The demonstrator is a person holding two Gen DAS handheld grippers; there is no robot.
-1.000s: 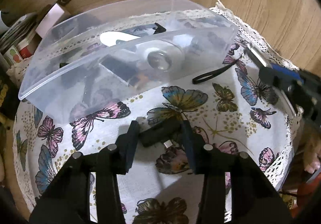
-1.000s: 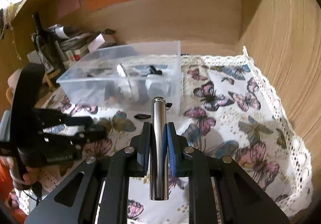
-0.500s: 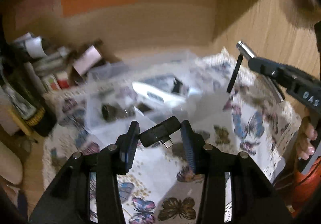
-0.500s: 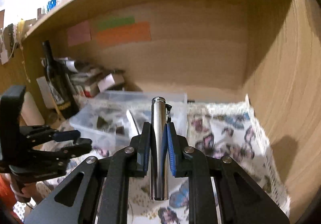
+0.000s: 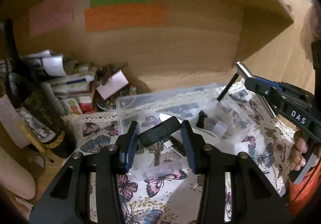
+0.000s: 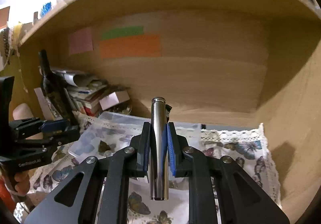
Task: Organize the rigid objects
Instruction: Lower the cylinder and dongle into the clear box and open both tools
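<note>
My left gripper is shut on a black USB-C adapter and holds it crosswise in the air over the near wall of a clear plastic bin. The bin holds several small items, among them a key and a black clip. My right gripper is shut on a silver metal tube with a black strap, held upright above the bin's right end. It also shows in the left wrist view, at the right.
The bin stands on a butterfly-print cloth inside a wooden shelf nook. A dark bottle, stacked papers and small boxes crowd the left back corner. Wooden walls close the back and right.
Both grippers have risen from the cloth with their objects. The left one now hangs over the bin; the right one has lifted higher and tilted up toward the back wall.
</note>
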